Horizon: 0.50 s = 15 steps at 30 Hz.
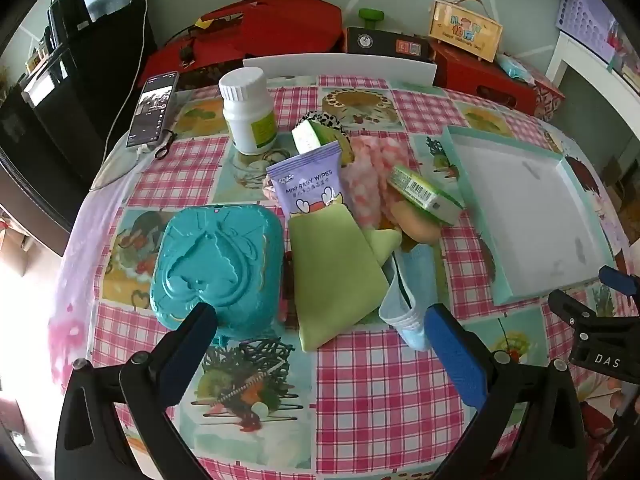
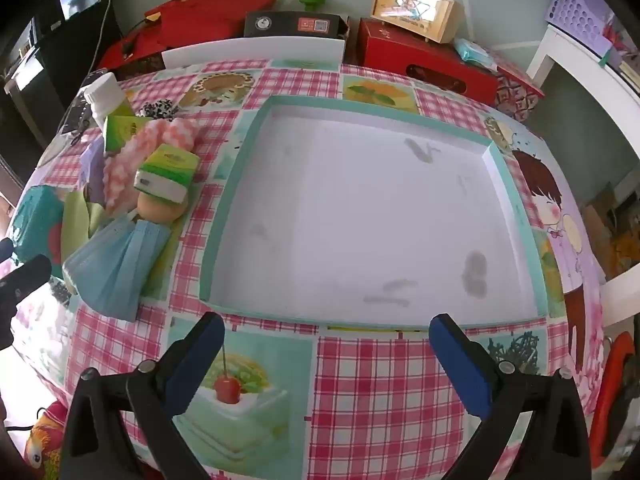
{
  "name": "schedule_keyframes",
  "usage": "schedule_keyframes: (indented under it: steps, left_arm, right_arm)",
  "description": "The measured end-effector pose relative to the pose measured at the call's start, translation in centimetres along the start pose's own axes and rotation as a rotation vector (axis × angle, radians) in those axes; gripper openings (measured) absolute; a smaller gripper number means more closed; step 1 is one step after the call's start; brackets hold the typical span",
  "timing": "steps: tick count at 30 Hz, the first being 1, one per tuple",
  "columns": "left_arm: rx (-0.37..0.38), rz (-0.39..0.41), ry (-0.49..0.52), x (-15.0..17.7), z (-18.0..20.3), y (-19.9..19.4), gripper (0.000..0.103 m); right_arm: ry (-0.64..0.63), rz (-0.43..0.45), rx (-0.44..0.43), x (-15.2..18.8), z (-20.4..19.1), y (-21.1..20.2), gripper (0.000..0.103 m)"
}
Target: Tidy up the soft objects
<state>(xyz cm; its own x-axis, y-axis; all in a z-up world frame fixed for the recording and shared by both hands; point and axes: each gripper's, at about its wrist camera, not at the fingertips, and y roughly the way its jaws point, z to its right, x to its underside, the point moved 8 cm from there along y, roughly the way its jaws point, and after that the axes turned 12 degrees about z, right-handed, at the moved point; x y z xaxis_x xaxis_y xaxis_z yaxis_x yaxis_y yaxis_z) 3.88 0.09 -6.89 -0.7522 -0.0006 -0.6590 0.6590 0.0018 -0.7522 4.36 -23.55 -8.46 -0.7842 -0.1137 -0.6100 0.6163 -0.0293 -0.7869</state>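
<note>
Grippers first: the left gripper (image 1: 320, 320) hangs above the tablecloth (image 1: 380, 400) with jaws spread wide and nothing between them; the right gripper (image 2: 326, 332) is likewise wide and empty, poised at the near rim of the shallow teal-edged tray (image 2: 230, 184). Just beyond the left fingers lie a blue face mask (image 1: 408, 300), a green cloth (image 1: 332, 268) and a teal embossed box (image 1: 216, 264), all left of the tray. Farther back, the pile holds a purple wipes packet (image 1: 310, 184), a pink-and-white fabric piece (image 1: 368, 176) and a green tissue pack (image 1: 426, 194) resting on an orange sponge (image 1: 416, 226). Behind stands a white bottle (image 1: 250, 112), with a phone (image 1: 154, 108) at the far left.
</note>
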Motion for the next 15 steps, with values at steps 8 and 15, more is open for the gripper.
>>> schedule_keyframes:
  steps: [8, 15]
  left_arm:
    - [-0.008, -0.002, -0.002, 0.28, -0.39, -0.07, 0.103]
    - [-0.016, -0.013, -0.003, 0.15, -0.07, -0.26, 0.103]
  right_arm:
    - [0.001, -0.006, 0.007, -0.15, 0.03, 0.10, 0.103]
    - [0.000, 0.005, 0.017, -0.49, 0.24, -0.33, 0.103]
